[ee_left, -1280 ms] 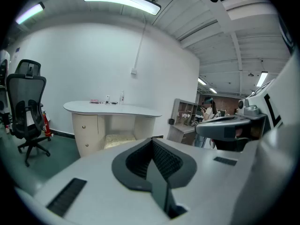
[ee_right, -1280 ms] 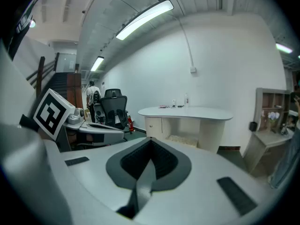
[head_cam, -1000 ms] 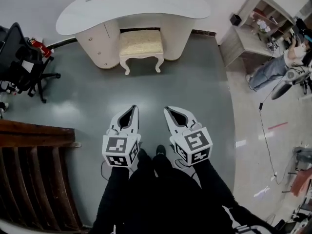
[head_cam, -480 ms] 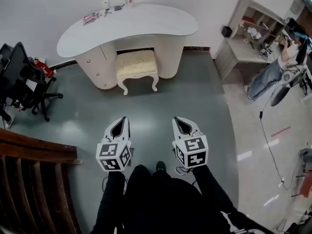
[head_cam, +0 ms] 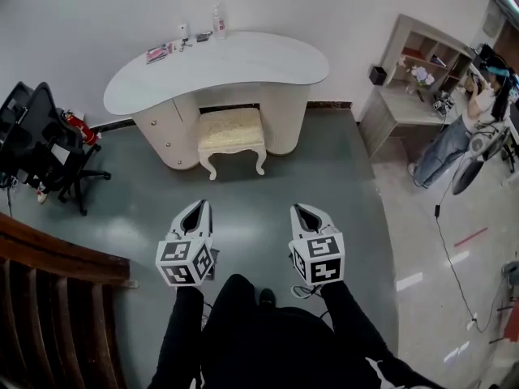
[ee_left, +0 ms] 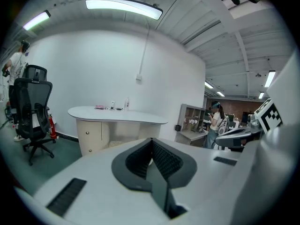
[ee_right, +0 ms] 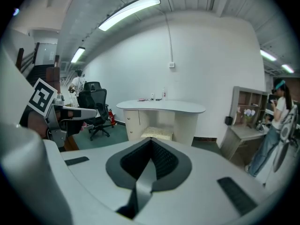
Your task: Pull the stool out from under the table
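A cream stool with a padded seat and curved white legs stands half under the white kidney-shaped table; it also shows as the stool below the table in the right gripper view. In the left gripper view the table is ahead, the stool mostly hidden behind the jaws. My left gripper and right gripper are both shut and empty, held side by side well short of the stool, pointing toward it.
A black office chair and red extinguisher stand left. A dark wooden railing is near left. A low shelf desk and a seated person are right. Small bottles sit on the table.
The view has tilted up and the table and stool sit lower in frame. Both grippers have drawn slightly apart and stay shut.
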A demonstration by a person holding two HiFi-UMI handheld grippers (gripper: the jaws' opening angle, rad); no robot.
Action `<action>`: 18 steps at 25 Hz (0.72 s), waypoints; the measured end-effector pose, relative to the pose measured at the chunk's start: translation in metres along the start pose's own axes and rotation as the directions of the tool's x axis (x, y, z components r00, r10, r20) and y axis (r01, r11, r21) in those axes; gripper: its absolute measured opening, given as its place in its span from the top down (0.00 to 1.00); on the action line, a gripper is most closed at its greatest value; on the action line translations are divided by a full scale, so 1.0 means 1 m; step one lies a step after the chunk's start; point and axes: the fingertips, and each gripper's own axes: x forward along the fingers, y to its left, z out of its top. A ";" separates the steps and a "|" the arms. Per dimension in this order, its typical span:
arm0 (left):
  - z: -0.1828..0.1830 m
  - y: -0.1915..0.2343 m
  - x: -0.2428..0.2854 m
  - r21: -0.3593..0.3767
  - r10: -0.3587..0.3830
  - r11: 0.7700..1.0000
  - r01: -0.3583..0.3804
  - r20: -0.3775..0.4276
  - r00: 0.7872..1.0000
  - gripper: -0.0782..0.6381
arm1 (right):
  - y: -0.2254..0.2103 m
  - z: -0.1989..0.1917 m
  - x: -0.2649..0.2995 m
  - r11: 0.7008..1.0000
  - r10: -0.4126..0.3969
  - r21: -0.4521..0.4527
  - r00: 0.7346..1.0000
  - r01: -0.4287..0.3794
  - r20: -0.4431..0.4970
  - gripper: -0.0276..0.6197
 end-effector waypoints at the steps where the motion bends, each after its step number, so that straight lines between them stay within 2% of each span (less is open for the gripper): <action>1: 0.001 0.003 0.002 -0.001 0.004 1.000 -0.004 -0.001 1.000 0.88 | -0.002 0.001 0.003 1.000 -0.001 0.000 1.000 0.001 0.000 0.95; 6: 0.004 0.023 0.016 0.003 0.028 1.000 -0.028 -0.028 0.999 0.88 | -0.004 0.012 0.022 1.000 -0.004 -0.010 1.000 0.004 -0.006 0.95; 12: -0.001 0.064 0.056 -0.001 0.048 0.999 -0.049 -0.063 0.997 0.88 | 0.008 0.023 0.075 0.999 0.020 -0.031 0.999 -0.021 -0.029 0.95; 18: -0.004 0.118 0.127 -0.006 0.059 0.998 -0.060 -0.116 0.991 0.78 | -0.007 0.036 0.152 0.999 0.002 -0.033 0.996 -0.005 -0.090 0.95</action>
